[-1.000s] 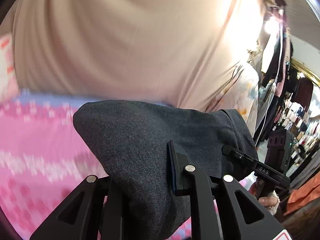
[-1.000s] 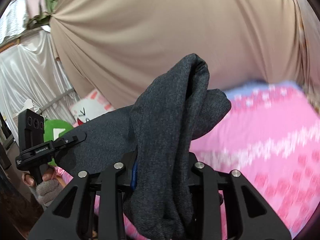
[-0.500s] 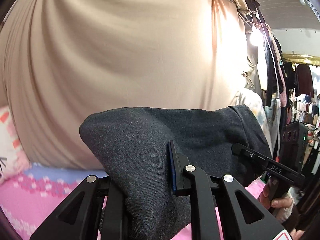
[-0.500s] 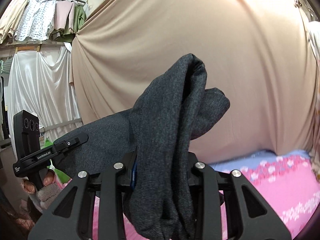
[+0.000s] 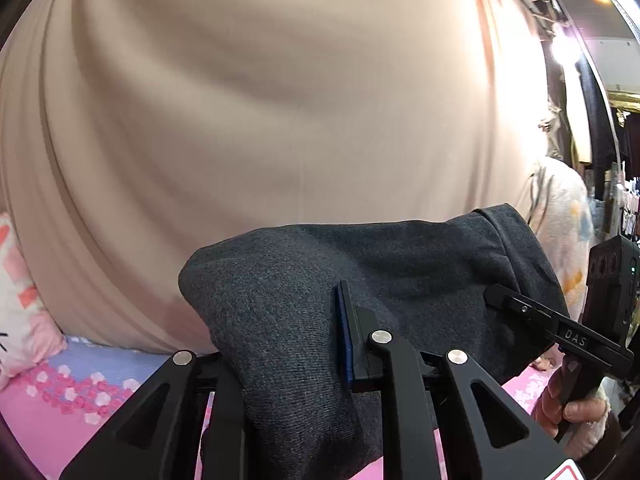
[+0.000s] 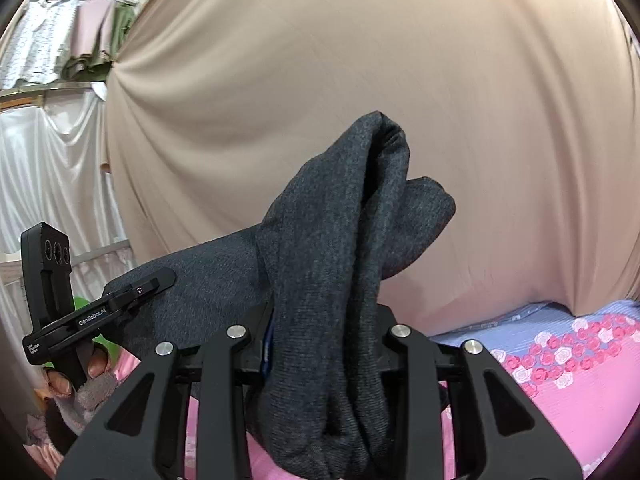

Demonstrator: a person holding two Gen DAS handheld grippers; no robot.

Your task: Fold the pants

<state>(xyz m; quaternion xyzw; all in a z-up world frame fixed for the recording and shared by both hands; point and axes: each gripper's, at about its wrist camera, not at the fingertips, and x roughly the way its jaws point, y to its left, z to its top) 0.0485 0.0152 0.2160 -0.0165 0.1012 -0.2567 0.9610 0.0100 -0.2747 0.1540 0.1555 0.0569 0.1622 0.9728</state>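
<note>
Dark grey knit pants [image 5: 360, 272] hang stretched between my two grippers, lifted off the bed. My left gripper [image 5: 292, 344] is shut on one end of the fabric, which bulges over its fingers and hides the left pad. In the right wrist view the pants [image 6: 336, 240] stand up in a thick bunched fold, and my right gripper [image 6: 324, 340] is shut on that bunch. Each view also shows the other gripper at its edge: the right gripper [image 5: 556, 332] clamping the far hem, the left gripper [image 6: 100, 312] with a hand below it.
A pink floral bedspread [image 6: 560, 380] with a lilac band lies below. A beige curtain [image 5: 280, 100] fills the background. A pillow [image 5: 20, 312] sits at the left. Hanging clothes [image 6: 60, 40] and white drapes stand at the sides.
Both grippers have risen and swung forward with the pants held. The bedspread has dropped low in both views and the curtain now fills them.
</note>
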